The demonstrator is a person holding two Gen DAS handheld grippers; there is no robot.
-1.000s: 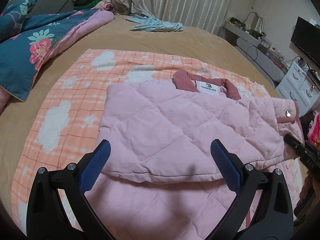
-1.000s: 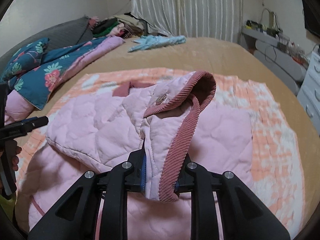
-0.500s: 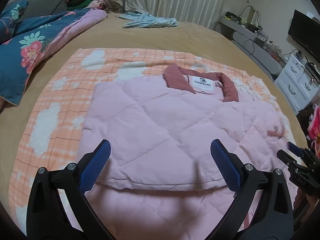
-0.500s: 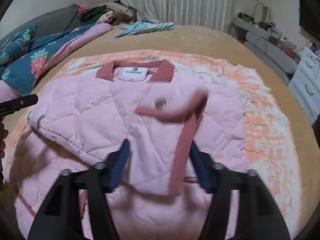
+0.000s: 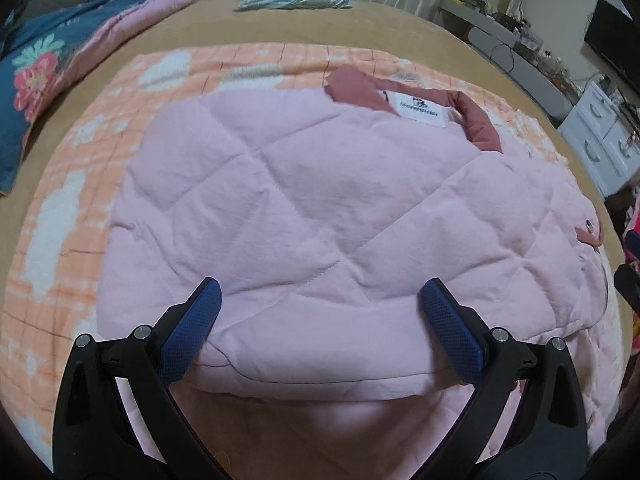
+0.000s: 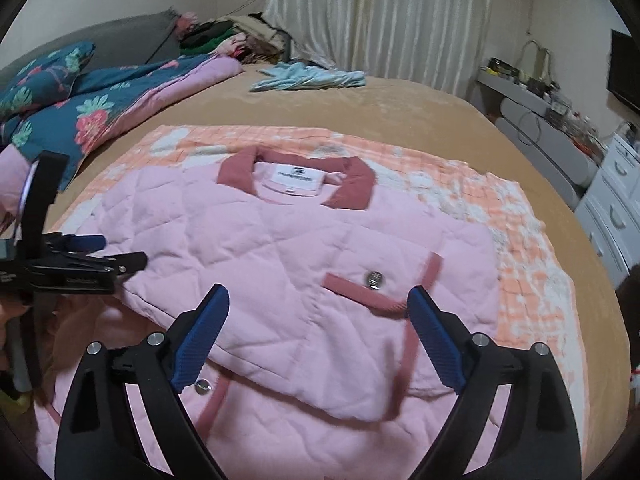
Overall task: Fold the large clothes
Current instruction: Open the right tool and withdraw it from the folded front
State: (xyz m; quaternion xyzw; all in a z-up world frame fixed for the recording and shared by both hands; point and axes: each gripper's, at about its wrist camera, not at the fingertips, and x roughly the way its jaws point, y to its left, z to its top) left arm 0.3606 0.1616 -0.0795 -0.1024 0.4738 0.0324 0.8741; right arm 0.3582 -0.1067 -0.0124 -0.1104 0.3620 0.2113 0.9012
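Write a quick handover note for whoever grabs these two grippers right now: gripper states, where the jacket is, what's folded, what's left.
Left gripper: open, empty, over the near folded edge.
Right gripper: fingers opening, nothing between them, above the trimmed flap.
Pink quilted jacket: lies on the orange checked blanket on the bed, collar at the far end.
Done: both sides appear folded in over the body.
Left: probably fold bottom up toward the collar, then smooth.

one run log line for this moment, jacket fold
step: sleeves folded in | jacket: flat on orange blanket | right tool: jaws opening, sleeve cuff released | left tool: open, above jacket
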